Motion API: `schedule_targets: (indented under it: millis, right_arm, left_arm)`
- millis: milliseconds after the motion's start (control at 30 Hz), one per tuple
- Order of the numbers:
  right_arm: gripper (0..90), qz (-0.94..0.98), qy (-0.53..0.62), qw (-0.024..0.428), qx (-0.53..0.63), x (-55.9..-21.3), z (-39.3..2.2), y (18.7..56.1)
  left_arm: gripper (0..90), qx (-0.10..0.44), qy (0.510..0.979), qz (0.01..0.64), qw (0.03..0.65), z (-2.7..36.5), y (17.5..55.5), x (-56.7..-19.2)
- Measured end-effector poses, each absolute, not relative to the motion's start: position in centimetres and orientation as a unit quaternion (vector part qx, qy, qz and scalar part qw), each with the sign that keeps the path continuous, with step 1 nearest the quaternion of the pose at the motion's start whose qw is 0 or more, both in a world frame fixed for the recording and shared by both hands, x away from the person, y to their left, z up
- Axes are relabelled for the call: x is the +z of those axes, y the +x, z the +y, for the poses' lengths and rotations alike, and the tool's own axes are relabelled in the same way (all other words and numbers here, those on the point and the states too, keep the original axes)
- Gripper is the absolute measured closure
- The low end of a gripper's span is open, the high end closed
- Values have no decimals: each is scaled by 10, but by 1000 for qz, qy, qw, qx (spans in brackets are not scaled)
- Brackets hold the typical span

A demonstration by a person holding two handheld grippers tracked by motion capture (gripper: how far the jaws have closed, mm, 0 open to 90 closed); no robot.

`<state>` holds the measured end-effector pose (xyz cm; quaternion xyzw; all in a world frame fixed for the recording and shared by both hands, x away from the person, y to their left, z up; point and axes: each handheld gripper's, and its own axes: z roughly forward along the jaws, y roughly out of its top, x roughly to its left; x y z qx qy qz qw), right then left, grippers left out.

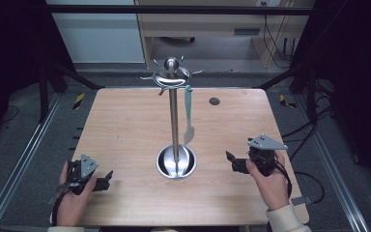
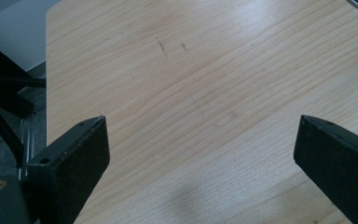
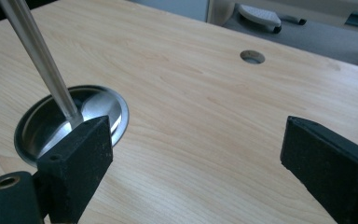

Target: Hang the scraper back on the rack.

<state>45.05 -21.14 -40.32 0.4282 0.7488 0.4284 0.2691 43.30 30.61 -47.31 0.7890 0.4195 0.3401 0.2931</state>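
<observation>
A: Left side of the counter (image 1: 125,125)?

B: The left tool (image 1: 107,177) rests low near the front left corner, held in the left hand (image 1: 72,195). Its jaws are spread wide with bare wood between them. The counter's left edge and dark frame bars lie just beyond.

A: Centre?

B: A metal stand (image 1: 174,116) rises upright from a round dish-shaped base (image 1: 176,162), well apart from both tools. Its top carries a ring of hooks (image 1: 171,75). One knife (image 1: 189,116) with a pale green handle hangs from a hook on the right side, blade down, its tip just above the base rim. Whether it touches the pole cannot be told.

A: Right side?

B: The right tool (image 1: 230,159) is held in the right hand (image 1: 270,181), pointing towards the base, jaws spread and pinching nothing. In the right gripper view the base (image 3: 70,121) sits partly behind one jaw. A small round hole (image 1: 214,101) lies far back in the counter.
</observation>
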Motion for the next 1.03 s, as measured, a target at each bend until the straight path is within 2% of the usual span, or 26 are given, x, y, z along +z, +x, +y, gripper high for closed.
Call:
schedule_targets:
  millis: [600,1033]
  right_arm:
    - [98,760,456,243,394,-445,-207,469]
    - [102,775,452,232,375,-470,-204,467]
  left_arm:
    - [31,340,790,418,292,306,433,-473]
    - [31,340,793,412,291,303,434,-472]
